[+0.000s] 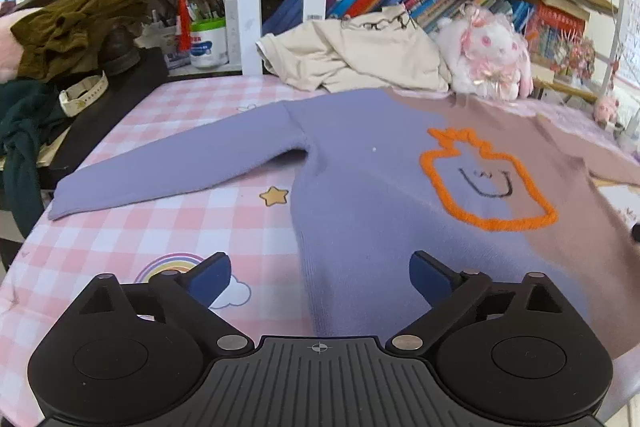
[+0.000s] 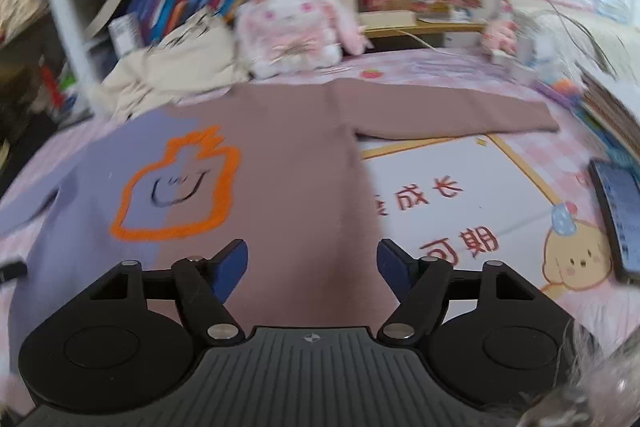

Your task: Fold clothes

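A two-tone purple and mauve sweater [image 1: 360, 163] lies flat, sleeves spread, on the pink checked counter [image 1: 160, 227], while the left gripper [image 1: 320, 283] and right gripper [image 2: 312, 265] hover over its hem, both released and empty.

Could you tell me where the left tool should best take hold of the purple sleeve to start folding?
Probably at the cuff of the purple sleeve, coming from the outer end: it lies flat and straight, free of clutter. The left tool is open.
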Action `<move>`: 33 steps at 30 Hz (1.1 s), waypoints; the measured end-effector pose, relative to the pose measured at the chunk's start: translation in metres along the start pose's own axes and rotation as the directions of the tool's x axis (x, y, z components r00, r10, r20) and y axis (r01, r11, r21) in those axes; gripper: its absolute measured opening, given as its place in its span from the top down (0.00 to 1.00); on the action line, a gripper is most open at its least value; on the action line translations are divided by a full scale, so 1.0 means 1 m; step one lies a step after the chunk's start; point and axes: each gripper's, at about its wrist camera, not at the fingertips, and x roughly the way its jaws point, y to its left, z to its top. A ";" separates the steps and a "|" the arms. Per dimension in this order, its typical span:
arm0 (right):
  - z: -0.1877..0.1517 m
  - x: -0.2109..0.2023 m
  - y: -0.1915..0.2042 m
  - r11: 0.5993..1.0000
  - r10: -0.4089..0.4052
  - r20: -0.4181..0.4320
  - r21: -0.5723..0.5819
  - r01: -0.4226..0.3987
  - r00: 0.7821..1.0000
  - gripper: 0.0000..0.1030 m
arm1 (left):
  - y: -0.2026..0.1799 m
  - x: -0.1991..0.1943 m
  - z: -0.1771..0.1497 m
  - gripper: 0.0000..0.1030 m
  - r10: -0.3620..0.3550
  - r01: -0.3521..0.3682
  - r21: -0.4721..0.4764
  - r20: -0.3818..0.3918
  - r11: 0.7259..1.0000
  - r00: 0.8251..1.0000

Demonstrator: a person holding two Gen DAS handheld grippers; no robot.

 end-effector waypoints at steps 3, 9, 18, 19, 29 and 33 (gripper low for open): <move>-0.001 -0.003 0.007 0.999 0.015 -0.004 -0.034 -0.015 1.000 0.31 | -0.002 -0.008 -0.001 0.05 0.011 -0.011 0.000 0.007 1.000 1.000; -0.004 -0.002 -0.002 0.997 -0.008 -0.019 -0.071 0.007 1.000 0.22 | -0.004 -0.019 -0.013 0.04 0.049 -0.049 -0.046 0.007 0.998 0.999; -0.003 0.005 -0.013 0.989 -0.041 -0.021 -0.143 0.037 0.999 0.08 | 0.003 -0.030 -0.024 0.04 0.131 -0.132 -0.138 -0.017 0.982 0.991; -0.003 0.006 -0.013 0.988 -0.044 -0.015 -0.149 0.041 0.999 0.07 | 0.006 -0.030 -0.024 0.04 0.144 -0.145 -0.145 -0.021 0.979 0.989; -0.006 0.005 -0.001 0.995 -0.074 -0.037 -0.074 0.071 0.997 0.07 | 0.063 -0.023 -0.008 0.04 0.204 -0.212 -0.209 -0.061 0.955 0.977; -0.016 -0.005 0.017 0.993 -0.119 -0.025 -0.006 0.119 0.993 0.06 | 0.091 -0.016 0.005 0.04 0.199 -0.207 -0.155 -0.064 0.966 0.978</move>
